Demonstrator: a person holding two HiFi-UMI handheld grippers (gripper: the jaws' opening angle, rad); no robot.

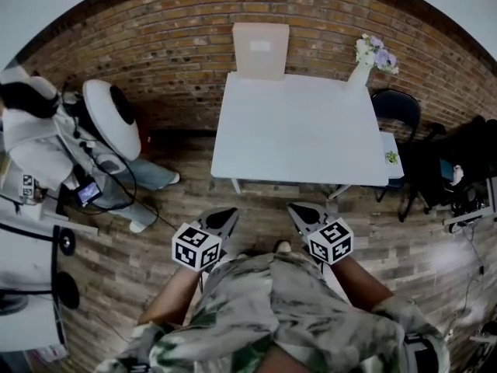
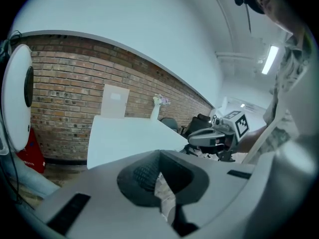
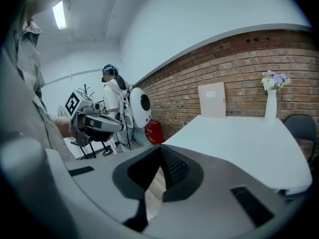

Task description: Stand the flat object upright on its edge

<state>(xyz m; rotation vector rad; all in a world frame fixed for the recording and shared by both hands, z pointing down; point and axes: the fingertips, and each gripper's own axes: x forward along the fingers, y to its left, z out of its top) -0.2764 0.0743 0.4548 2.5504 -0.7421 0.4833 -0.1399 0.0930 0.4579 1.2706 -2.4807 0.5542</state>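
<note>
Pale against the brick wall (image 1: 155, 61), one flat board (image 1: 261, 49) is seen upright at the far edge of one white table (image 1: 299, 138); whether it is leant cannot be told; one vase (image 1: 359, 73) is set near; the left gripper (image 1: 226, 217) and right gripper (image 1: 301, 210) are held short of the table, jaws closed on nothing.

No legible words or numbers. Square black-and-white markers (image 1: 196, 247) on left gripper (image 1: 225, 218) and right gripper (image 1: 303, 212), six o'clock. White label (image 1: 260, 46) on board (image 1: 261, 64), twelve o'clock, unreadable.
</note>
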